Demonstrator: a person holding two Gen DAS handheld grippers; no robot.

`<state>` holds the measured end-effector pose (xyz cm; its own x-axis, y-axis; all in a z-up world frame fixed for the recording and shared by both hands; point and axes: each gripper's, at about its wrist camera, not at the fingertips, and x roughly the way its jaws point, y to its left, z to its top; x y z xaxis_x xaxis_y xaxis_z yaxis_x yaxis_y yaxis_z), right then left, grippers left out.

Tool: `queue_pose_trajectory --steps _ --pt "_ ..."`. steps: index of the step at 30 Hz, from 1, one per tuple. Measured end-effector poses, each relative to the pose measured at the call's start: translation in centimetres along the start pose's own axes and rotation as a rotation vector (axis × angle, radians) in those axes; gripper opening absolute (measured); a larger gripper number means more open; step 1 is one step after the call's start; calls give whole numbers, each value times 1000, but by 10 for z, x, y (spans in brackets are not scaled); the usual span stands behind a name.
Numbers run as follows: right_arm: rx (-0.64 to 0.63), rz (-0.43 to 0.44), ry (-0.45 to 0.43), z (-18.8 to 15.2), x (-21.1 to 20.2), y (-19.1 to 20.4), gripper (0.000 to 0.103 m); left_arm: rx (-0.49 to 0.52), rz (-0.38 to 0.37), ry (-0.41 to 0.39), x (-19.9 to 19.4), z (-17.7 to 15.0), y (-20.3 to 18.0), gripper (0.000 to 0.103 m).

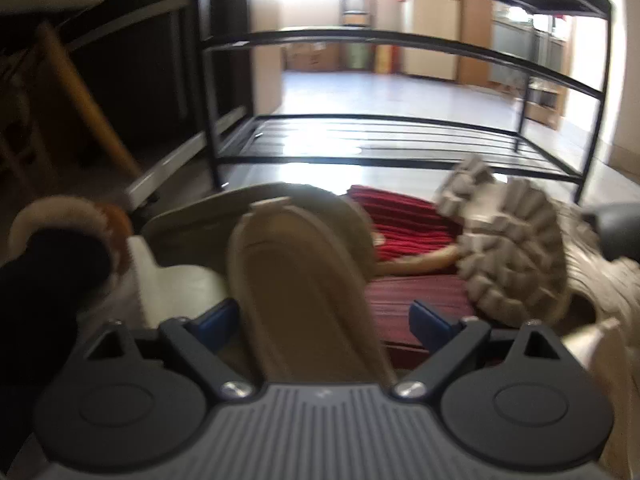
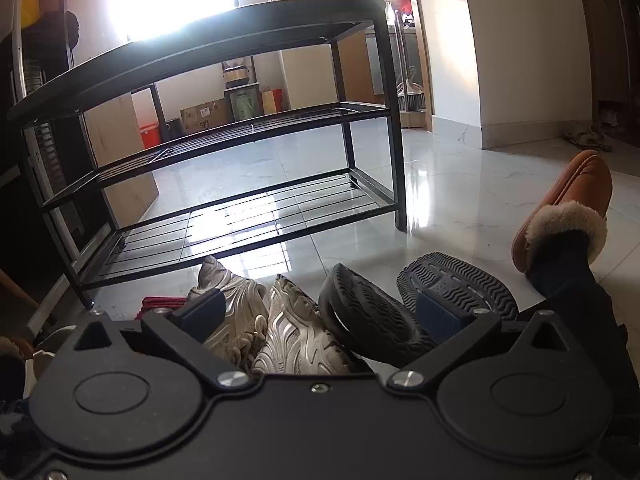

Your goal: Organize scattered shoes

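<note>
In the left wrist view my left gripper [image 1: 322,320] is open around a tan shoe [image 1: 304,292] that lies sole-up between its blue fingertips; contact is not visible. A second tan shoe [image 1: 280,208] lies just beyond it. A beige sneaker [image 1: 516,252] lies on its side to the right, lugged sole showing. In the right wrist view my right gripper [image 2: 320,314] is open above a pair of beige sneakers [image 2: 296,328] and two black slippers [image 2: 368,320], soles up. The black metal shoe rack [image 2: 248,120] stands ahead, its wire shelves bare; it also shows in the left wrist view [image 1: 400,136].
A red mat [image 1: 404,224] lies under the shoes. A person's foot in a brown fur-lined slipper [image 2: 564,220] stands at the right. A similar slipper [image 1: 60,232] shows at the left. A wooden leg [image 1: 88,100] and dark furniture stand left of the rack. Glossy tiled floor [image 2: 460,200] spreads to the right.
</note>
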<state>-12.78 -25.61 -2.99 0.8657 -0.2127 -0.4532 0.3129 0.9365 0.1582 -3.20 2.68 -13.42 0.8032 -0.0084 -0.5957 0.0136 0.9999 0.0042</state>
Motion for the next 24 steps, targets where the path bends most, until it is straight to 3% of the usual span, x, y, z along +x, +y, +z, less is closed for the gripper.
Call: queue_pose_trajectory --steps 3,5,8,10,21,22,24 --pt "6 -2 10 -2 1 -2 103 -14 24 -42 -11 5 3 87" --pt "11 -3 17 -4 3 -2 103 -4 12 -48 -17 5 1 70" --pt "13 0 23 -5 4 0 103 -23 -14 10 -15 2 2 52" --pt "4 3 20 -6 3 2 103 -11 8 18 -10 -1 3 45" --pt "6 0 48 -11 6 1 103 -9 64 15 6 2 10 45" --pt "4 1 48 -11 6 1 103 -13 67 15 6 3 12 40" --pt "5 4 51 -11 7 1 103 -29 67 15 5 4 17 19"
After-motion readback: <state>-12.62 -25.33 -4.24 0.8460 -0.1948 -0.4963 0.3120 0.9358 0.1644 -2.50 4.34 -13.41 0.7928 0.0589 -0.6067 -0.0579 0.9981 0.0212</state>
